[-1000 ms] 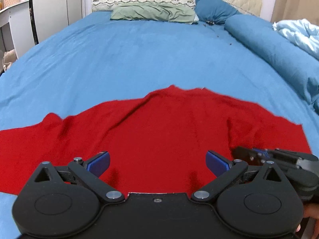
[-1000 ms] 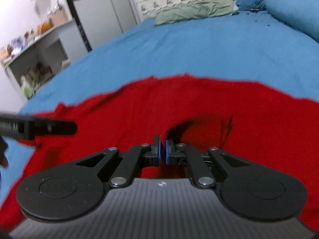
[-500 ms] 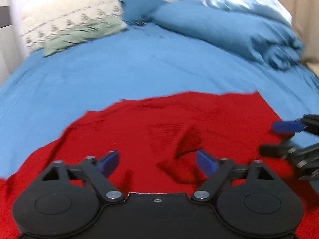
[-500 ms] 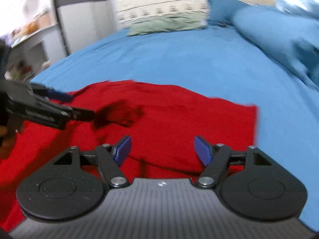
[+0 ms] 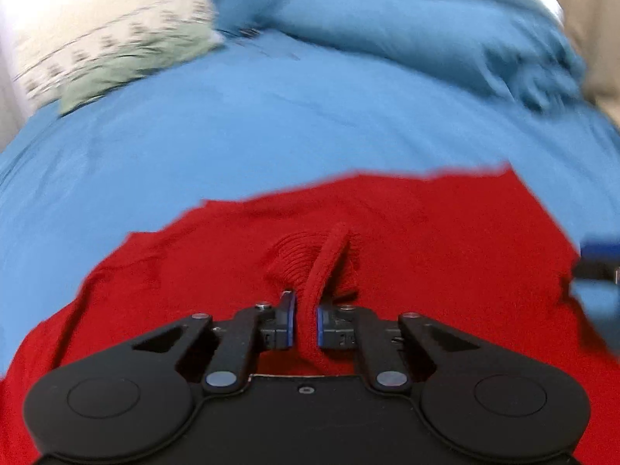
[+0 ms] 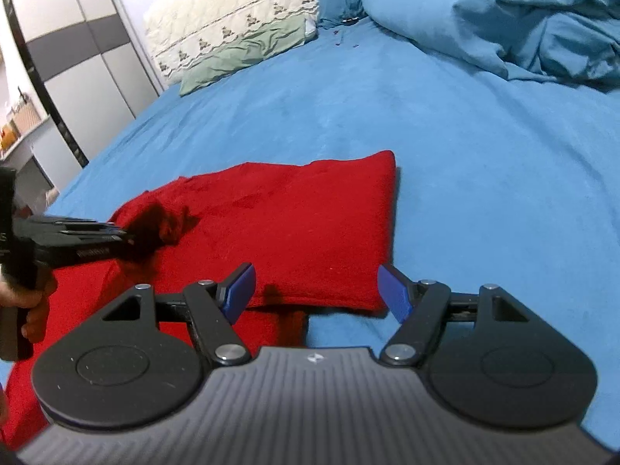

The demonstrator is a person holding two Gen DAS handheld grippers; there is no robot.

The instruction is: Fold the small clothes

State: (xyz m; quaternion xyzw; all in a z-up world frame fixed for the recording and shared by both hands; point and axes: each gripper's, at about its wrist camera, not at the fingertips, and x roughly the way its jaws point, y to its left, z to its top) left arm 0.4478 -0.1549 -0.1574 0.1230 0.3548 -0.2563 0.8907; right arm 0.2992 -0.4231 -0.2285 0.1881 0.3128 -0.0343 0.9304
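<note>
Gripping, left wrist view: my left gripper [image 5: 306, 327] pinches a raised ridge of the red garment [image 5: 426, 240] between its blue pads [image 5: 288, 319].
Garment axis: it runs left to right across the frame; the pinched ridge points away toward the pillows.
Garment look: red knit, ribbed at the pinch; frame is blurred.
Surface: blue bedsheet [image 5: 232, 135], green pillow [image 5: 131, 66], heaped blue duvet [image 5: 426, 27].
Right wrist view: my right gripper [image 6: 316, 290] hangs spread wide, holding nothing, over the garment's [image 6: 302, 224] near edge.
Garment look here: a flat rectangle, square corner far right, bunched at the left gripper [image 6: 116, 238].
Room: grey wardrobe [image 6: 77, 54], quilted headboard [image 6: 217, 11].
</note>
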